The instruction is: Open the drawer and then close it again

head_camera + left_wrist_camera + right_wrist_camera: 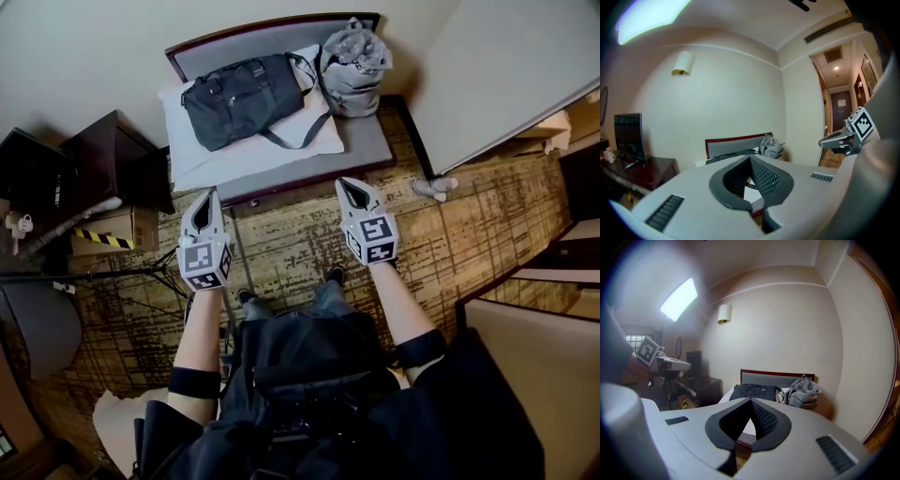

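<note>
No drawer front shows plainly in any view. A dark wooden cabinet (105,150) stands at the left against the wall, and in the left gripper view it is a desk (647,171) with a screen (628,135) on it. My left gripper (212,197) and right gripper (349,186) hang side by side over the carpet, pointing at an upholstered bench (375,141). Both are shut with nothing between the jaws, as each gripper's own view shows: left gripper (751,158), right gripper (751,401). Neither touches anything.
On the bench lie a black duffel bag (242,97), a grey backpack (353,64) and a white pillow (197,159). A cardboard box (108,234) with striped tape and a tripod (112,274) stand at the left. A bed corner (497,75) fills the upper right.
</note>
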Demonstrator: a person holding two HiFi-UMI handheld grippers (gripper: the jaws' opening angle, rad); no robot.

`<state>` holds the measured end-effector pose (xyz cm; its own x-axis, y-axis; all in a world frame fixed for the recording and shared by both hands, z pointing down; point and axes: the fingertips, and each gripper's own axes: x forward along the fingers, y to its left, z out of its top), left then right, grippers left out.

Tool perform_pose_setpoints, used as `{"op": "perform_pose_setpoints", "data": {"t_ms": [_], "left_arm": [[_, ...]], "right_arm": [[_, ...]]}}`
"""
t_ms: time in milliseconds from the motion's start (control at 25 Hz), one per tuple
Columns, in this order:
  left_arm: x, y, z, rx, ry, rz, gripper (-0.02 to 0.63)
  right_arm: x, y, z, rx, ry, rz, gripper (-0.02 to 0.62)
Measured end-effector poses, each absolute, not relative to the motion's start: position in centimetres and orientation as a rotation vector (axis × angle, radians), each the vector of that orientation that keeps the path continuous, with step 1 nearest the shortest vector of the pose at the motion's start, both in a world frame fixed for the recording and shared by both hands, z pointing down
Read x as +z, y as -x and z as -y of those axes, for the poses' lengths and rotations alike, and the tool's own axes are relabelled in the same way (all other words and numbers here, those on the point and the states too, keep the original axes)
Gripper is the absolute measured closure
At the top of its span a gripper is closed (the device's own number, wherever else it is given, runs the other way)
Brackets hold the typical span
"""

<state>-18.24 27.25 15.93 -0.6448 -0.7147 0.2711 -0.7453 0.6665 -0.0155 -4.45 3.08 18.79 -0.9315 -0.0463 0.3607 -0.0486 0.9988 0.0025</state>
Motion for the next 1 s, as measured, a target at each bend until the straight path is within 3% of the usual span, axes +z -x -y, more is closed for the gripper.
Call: {"op": "perform_pose_setpoints", "data": {"t_ms": [520,1000], "left_arm": [[17.4,17.7,-27.2,0.135,-1.171,2.612,0.606],[18.4,13.6,-20.0,0.169,-1.21,2.589,0.606]], "right_arm": [[21.0,3.3,-2.8,0.047,-0.085,2.748,0.591],[23.1,-1.8,2.9,0.097,-0.096,2.725,0.591]]}}
